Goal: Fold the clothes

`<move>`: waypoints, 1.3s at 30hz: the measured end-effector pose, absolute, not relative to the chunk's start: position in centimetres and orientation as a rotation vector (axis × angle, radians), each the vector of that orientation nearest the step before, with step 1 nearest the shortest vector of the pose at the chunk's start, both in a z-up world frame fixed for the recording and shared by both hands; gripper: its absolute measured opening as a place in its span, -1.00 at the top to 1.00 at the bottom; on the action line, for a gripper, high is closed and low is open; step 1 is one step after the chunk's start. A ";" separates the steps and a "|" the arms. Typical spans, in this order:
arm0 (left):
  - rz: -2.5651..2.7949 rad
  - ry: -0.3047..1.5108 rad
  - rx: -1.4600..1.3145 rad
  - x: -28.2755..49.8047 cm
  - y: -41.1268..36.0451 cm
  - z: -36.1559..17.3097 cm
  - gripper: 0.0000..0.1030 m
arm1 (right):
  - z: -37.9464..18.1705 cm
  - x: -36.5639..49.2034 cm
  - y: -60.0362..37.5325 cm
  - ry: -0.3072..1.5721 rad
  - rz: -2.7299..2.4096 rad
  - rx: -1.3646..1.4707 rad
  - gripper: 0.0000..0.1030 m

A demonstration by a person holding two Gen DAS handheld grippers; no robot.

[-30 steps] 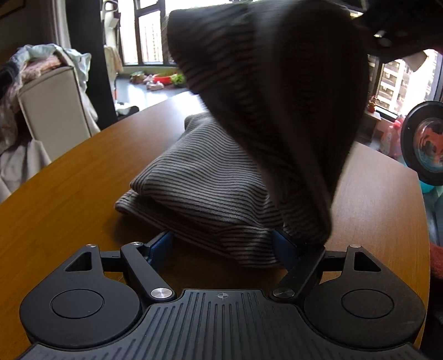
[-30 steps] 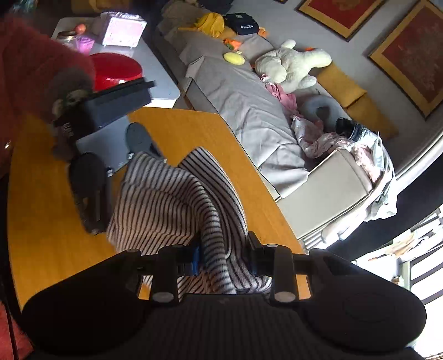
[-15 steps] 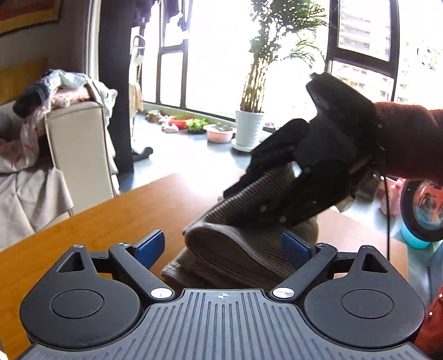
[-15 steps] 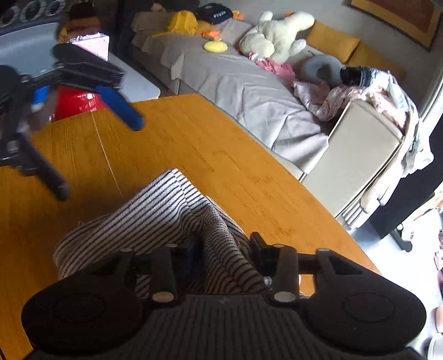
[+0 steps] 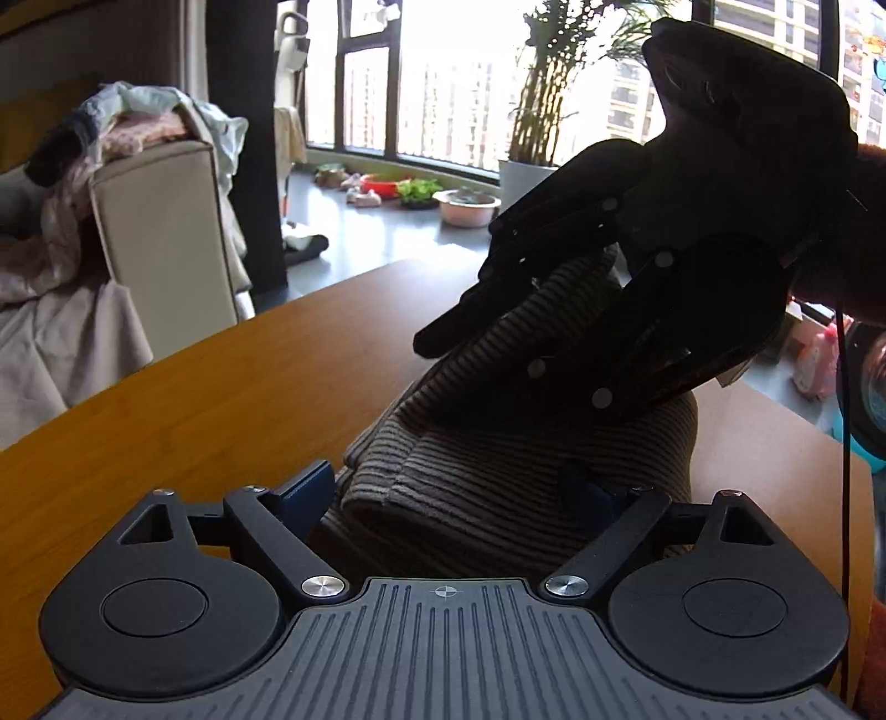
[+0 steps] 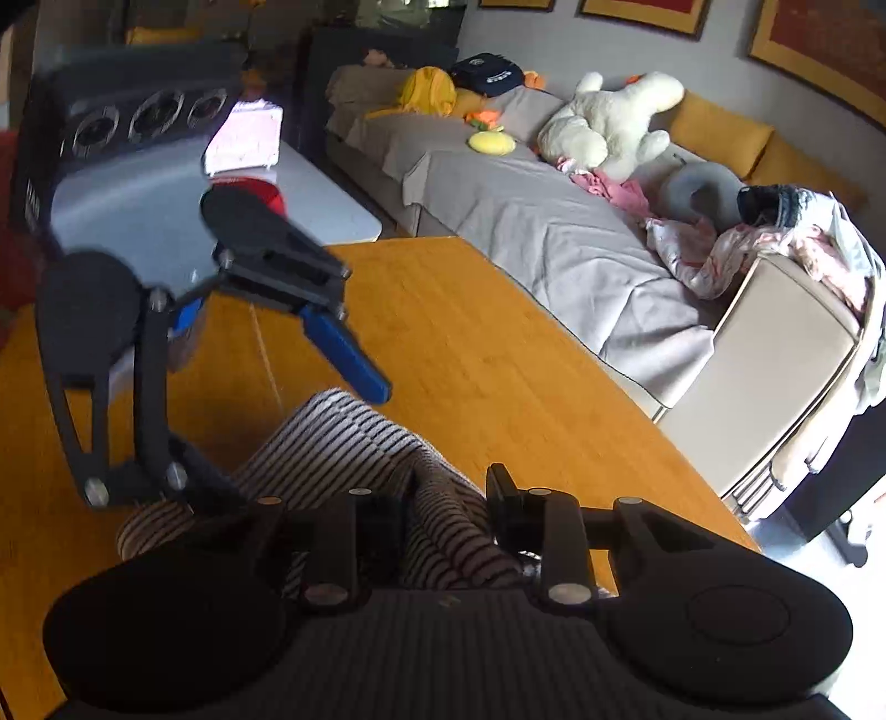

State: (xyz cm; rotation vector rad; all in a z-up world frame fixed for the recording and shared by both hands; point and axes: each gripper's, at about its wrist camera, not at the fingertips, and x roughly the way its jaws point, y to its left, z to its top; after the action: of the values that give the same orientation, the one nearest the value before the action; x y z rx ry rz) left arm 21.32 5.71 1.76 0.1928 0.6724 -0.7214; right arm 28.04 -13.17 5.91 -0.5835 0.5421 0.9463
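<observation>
A folded striped garment is lying on a round-edged wooden table, near the edge closest to the person rather than out in the bare middle. The left gripper is sitting low at the garment's near side with its blue-padded fingers spread wide, one on each side of the folded bundle and not squeezing it. The right gripper is pressing down on top of the pile from above, pinching a raised ridge of the striped cloth between its black fingers; in the left wrist view it is showing as a dark silhouette against the windows.

The tabletop is glowing a warm orange-brown and is carrying nothing else that shows. Beyond its far edge, in the right wrist view, a long sofa under a grey cover is running along the wall, holding a cream plush toy, a yellow cushion and a heap of pink and white clothes draped over its beige armrest. Framed pictures are hanging on the wall above. In the left wrist view, tall windows are letting in bright daylight, with a potted plant and bowls standing on the grey floor beneath them.
</observation>
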 end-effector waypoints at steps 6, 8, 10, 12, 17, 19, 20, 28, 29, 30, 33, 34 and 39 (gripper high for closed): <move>-0.716 0.672 0.199 21.9 5.8 1.5 -0.78 | 10.3 25.5 -18.7 0.440 0.804 -0.337 -0.38; -0.717 0.674 0.190 22.2 5.8 1.3 -0.79 | 10.5 24.5 -20.8 0.447 0.744 -0.266 -0.40; -0.720 0.674 0.183 22.1 5.9 1.2 -0.80 | 9.2 24.6 -22.2 0.503 0.666 -0.214 -0.41; -0.721 0.675 0.181 22.2 5.8 1.1 -0.80 | 7.5 25.2 -23.1 0.570 0.557 -0.159 -0.41; -0.704 0.677 0.193 22.0 5.7 1.3 -0.80 | 4.0 28.5 -22.8 0.675 0.379 -0.061 -0.39; -0.693 0.679 0.195 21.9 5.7 1.3 -0.80 | 2.2 29.7 -21.6 0.706 0.346 -0.119 -0.39; -0.684 0.680 0.195 21.9 5.6 1.3 -0.80 | 1.3 30.2 -21.0 0.717 0.329 -0.151 -0.44; -0.686 0.628 0.219 22.2 5.3 3.4 -0.78 | 0.5 29.3 -21.2 0.699 0.272 -0.169 -0.60; -0.704 0.599 0.211 22.3 5.3 4.2 -0.80 | 0.4 29.3 -21.2 0.702 0.265 -0.155 -0.60; -0.729 0.577 0.200 22.6 5.1 4.8 -0.82 | 0.4 29.3 -21.3 0.704 0.259 -0.142 -0.60; -0.762 0.568 0.244 23.9 3.9 5.0 -0.84 | 1.1 28.4 -21.4 0.685 0.235 -0.128 -0.60; -0.750 0.594 0.277 24.4 3.6 4.0 -0.84 | 1.8 27.5 -21.6 0.665 0.231 -0.112 -0.60; -0.777 0.747 0.067 26.7 5.9 0.2 -0.87 | 4.1 22.3 -24.5 0.647 0.261 0.121 -0.58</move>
State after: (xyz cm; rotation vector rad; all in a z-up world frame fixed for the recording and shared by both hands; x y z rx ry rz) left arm 26.73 5.94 0.18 0.0674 0.7475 -0.7772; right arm 22.29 -24.48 4.10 0.1208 0.6467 0.2610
